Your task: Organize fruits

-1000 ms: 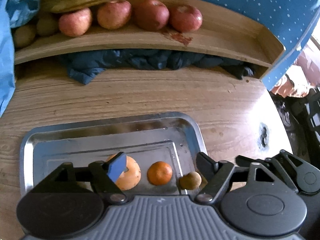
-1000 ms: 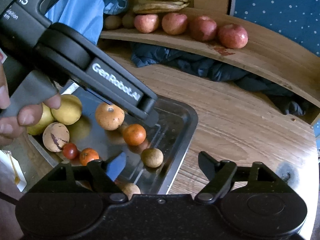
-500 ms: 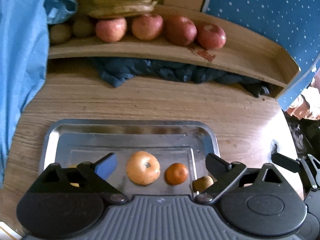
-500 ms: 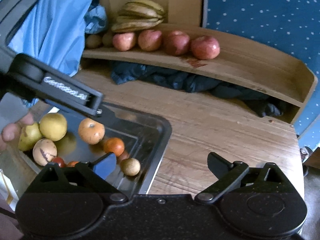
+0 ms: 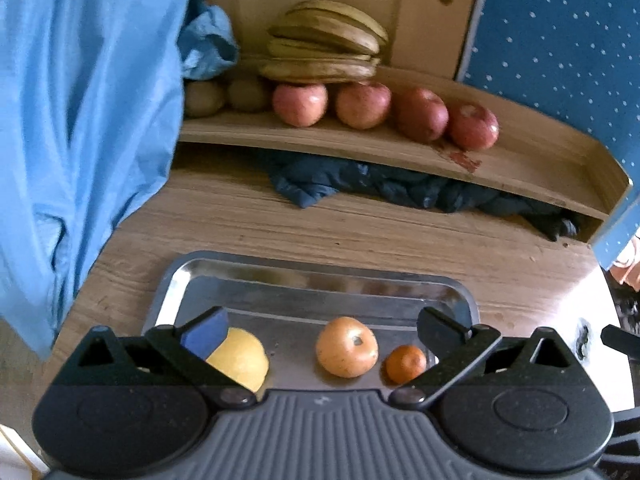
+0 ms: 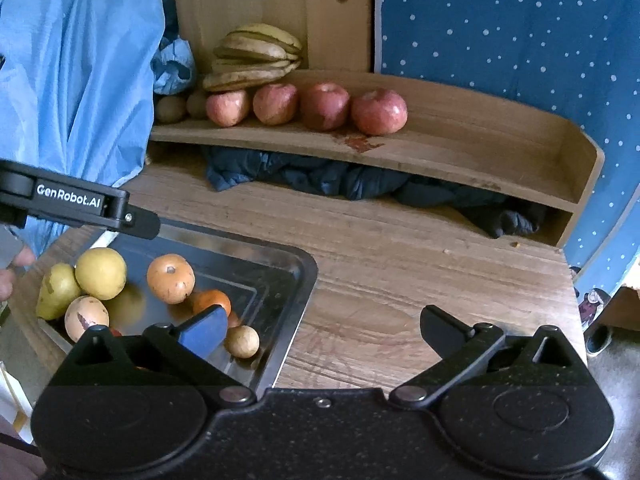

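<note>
A metal tray (image 5: 312,280) on the wooden table holds a large orange fruit (image 5: 346,347), a small orange (image 5: 405,364) and a yellow fruit (image 5: 240,360). My left gripper (image 5: 320,326) is open and empty above the tray's near side. In the right wrist view the tray (image 6: 296,280) also holds a pear (image 6: 56,290), a yellow apple (image 6: 101,273), a streaked fruit (image 6: 86,317) and a small brown fruit (image 6: 241,341). My right gripper (image 6: 320,326) is open and empty over the tray's right edge. The left gripper's body (image 6: 76,204) shows at left.
A curved wooden shelf (image 5: 520,160) at the back carries several red apples (image 5: 362,105), bananas (image 5: 324,56) and brown fruits (image 5: 202,98). Dark blue cloth (image 5: 380,184) lies under it. Light blue fabric (image 5: 80,120) hangs at left. A dotted blue panel (image 6: 500,32) stands behind.
Both grippers have pulled back and risen, so the shelf and bananas show more fully. The left gripper shifted left; the yellow fruit has come into its view. Both stay open.
</note>
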Demonstrator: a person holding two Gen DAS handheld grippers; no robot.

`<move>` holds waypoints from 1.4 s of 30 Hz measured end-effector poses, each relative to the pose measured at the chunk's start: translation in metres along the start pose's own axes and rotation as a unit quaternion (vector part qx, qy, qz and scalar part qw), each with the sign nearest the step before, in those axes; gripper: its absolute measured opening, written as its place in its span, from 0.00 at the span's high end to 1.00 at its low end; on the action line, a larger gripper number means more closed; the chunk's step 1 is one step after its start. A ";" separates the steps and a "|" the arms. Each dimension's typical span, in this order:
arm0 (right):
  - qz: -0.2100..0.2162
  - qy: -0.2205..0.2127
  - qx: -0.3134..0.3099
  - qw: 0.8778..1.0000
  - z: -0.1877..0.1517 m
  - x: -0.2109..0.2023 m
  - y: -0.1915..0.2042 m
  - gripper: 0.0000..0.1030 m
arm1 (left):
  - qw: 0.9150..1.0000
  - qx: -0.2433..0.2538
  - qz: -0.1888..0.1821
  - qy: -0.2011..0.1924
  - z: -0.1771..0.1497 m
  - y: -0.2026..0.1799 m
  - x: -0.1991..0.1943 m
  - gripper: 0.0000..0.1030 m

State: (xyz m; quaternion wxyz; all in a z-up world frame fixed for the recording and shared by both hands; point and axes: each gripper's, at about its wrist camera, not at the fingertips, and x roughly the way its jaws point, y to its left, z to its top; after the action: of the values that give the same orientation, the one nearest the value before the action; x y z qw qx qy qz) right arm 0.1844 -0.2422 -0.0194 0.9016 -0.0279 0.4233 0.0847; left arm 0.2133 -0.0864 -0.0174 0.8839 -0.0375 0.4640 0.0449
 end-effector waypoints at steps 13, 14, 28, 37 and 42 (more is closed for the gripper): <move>-0.024 -0.037 0.026 0.999 0.005 -0.004 0.012 0.01 | 0.999 0.001 0.003 -0.035 -0.016 0.023 -0.019 0.00; -0.024 -0.037 0.025 0.999 0.006 -0.004 0.014 0.01 | 0.999 0.002 0.002 -0.038 -0.017 0.025 -0.020 0.00; -0.070 -0.054 0.020 0.996 0.005 -0.026 0.064 0.01 | 0.998 0.028 -0.017 -0.052 -0.034 0.069 -0.038 0.00; -0.097 -0.060 0.040 0.993 -0.009 -0.042 0.095 0.01 | 0.996 0.050 -0.022 -0.072 -0.050 0.092 -0.057 0.00; -0.108 -0.066 0.047 0.991 -0.017 -0.055 0.108 0.01 | 0.995 0.051 -0.032 -0.075 -0.057 0.102 -0.065 0.00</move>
State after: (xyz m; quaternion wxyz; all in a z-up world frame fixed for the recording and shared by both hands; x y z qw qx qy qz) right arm 0.1179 -0.1451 0.0141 0.9318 -0.0250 0.3609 -0.0314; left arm 0.1184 0.0061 0.0017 0.9180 -0.0036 0.3966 -0.0043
